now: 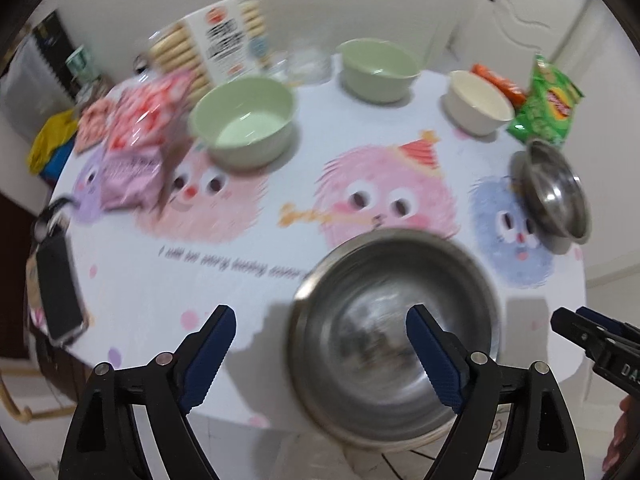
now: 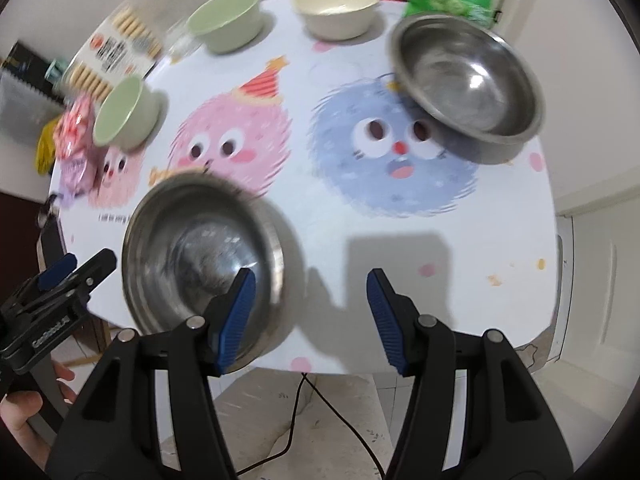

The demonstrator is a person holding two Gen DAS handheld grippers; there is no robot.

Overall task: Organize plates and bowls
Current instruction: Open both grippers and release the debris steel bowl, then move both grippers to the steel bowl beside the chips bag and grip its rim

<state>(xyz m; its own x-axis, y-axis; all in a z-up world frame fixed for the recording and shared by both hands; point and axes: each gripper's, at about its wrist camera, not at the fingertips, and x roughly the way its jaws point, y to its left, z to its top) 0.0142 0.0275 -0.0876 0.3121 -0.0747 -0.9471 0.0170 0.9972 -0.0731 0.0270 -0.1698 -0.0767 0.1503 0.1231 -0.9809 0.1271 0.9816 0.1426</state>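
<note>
On the desk [image 1: 248, 280] stand five bowls: two steel ones, the nearer [image 1: 394, 332] at the front edge and the other [image 1: 556, 192] toward the right; two pale green ones [image 1: 244, 120] [image 1: 378, 70]; and one cream one [image 1: 478, 102]. One green crisp bag [image 1: 548, 104], one orange packet [image 1: 498, 80], one biscuit box [image 1: 212, 48], one black phone [image 1: 60, 292].

A shiny round stainless-steel bowl [image 1: 394, 332] sits upright at the lower centre of the left wrist view, empty, near the table's front edge. A second, similar steel bowl [image 2: 470, 88] stands upright at the upper right of the right wrist view. Two pale green plastic bowls [image 1: 244, 118] [image 1: 378, 68] and a cream plastic bowl [image 1: 478, 102] stand apart along the top, all empty.
</note>
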